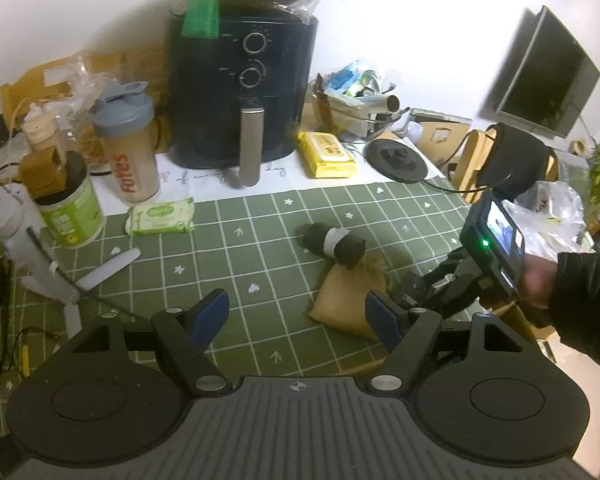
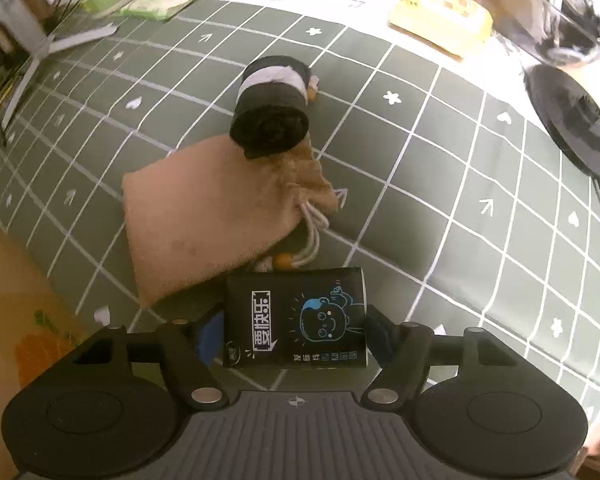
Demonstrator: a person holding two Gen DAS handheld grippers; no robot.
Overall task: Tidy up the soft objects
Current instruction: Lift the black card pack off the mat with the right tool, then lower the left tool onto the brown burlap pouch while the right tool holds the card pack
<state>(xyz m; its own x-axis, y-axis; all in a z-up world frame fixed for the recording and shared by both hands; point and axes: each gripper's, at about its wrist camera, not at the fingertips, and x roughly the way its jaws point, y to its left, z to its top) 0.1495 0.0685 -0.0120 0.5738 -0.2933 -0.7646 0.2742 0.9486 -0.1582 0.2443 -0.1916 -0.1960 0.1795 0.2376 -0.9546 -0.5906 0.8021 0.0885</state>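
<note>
A tan drawstring pouch lies on the green checked tablecloth. A rolled black cloth with a white band rests on the pouch's neck. Both also show in the left wrist view: the pouch and the roll. My right gripper is shut on a black tissue pack with blue cartoon print, held just in front of the pouch. My left gripper is open and empty above the cloth, left of the pouch. The right gripper's body shows at the right of that view.
A black air fryer, a shaker bottle, a green tub, green wipes, a yellow pack, a black round lid and a bowl of clutter line the back. A white tripod stands at the left.
</note>
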